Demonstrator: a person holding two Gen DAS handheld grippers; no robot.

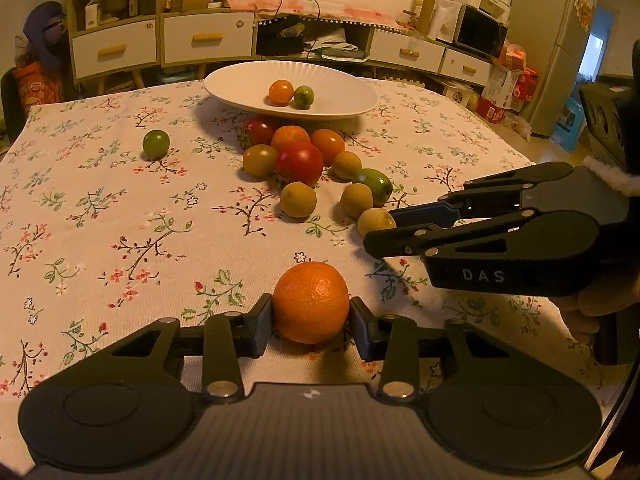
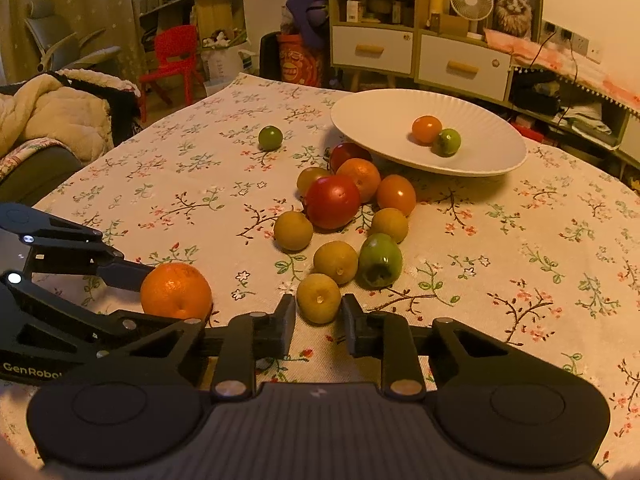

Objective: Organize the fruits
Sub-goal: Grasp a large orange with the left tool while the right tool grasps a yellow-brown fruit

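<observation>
Left wrist view, hand-held gripper point(image 1: 311, 316) seemingly clamping orange point(image 1: 311, 303)

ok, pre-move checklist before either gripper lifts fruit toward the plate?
1. Left gripper grip on the large orange mandarin: ok, both fingers touch its sides.
2. Mandarin off the floral tablecloth: cannot tell.
3. Right gripper around the small yellow-green round fruit: not ok, the fingers flank it with gaps showing, not closed.
4. Neighbours of that fruit: ok, the nearest yellow-green fruit looks apart from it.
5. Room on the white fluted plate: ok, only a small orange fruit and a small green fruit lie there.
</observation>
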